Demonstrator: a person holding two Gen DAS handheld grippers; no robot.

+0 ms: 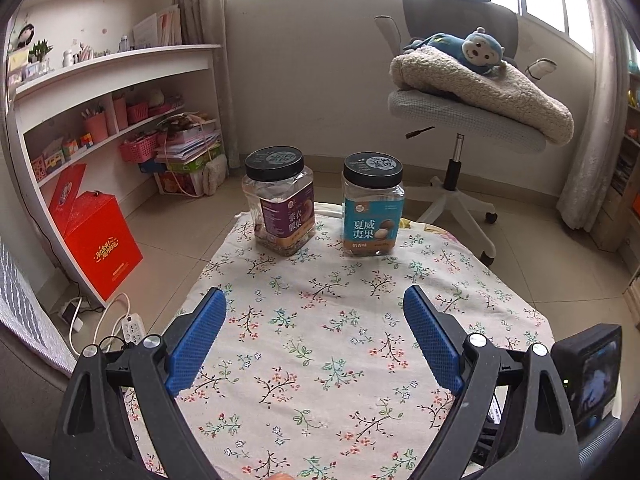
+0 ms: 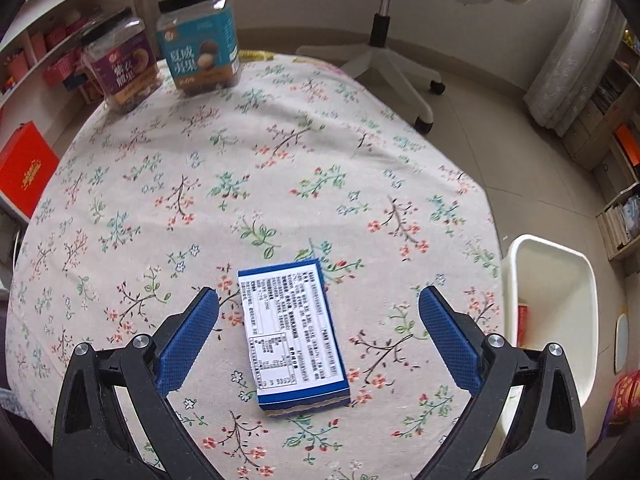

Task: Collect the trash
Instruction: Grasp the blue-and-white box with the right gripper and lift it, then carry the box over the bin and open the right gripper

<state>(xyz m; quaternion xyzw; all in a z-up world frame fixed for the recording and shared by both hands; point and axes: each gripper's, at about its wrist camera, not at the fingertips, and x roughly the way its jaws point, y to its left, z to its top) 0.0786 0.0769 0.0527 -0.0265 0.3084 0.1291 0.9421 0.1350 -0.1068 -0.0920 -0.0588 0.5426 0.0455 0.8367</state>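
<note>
A flat blue box with a white printed label [image 2: 294, 336] lies on the floral tablecloth [image 2: 280, 168], between the fingers of my right gripper [image 2: 318, 300], which is open and hovers over it without touching. A white bin [image 2: 552, 304] stands on the floor at the table's right edge, with something red inside. My left gripper [image 1: 314, 300] is open and empty above the tablecloth [image 1: 320, 320], well short of the two jars.
A purple-label jar [image 1: 280, 200] and a teal-label jar [image 1: 372, 208], both with black lids, stand at the table's far edge; both also show in the right wrist view [image 2: 120, 68] [image 2: 200, 36]. An office chair [image 1: 460, 92] with a blanket stands behind. Shelves and a red box [image 1: 96, 240] are at left.
</note>
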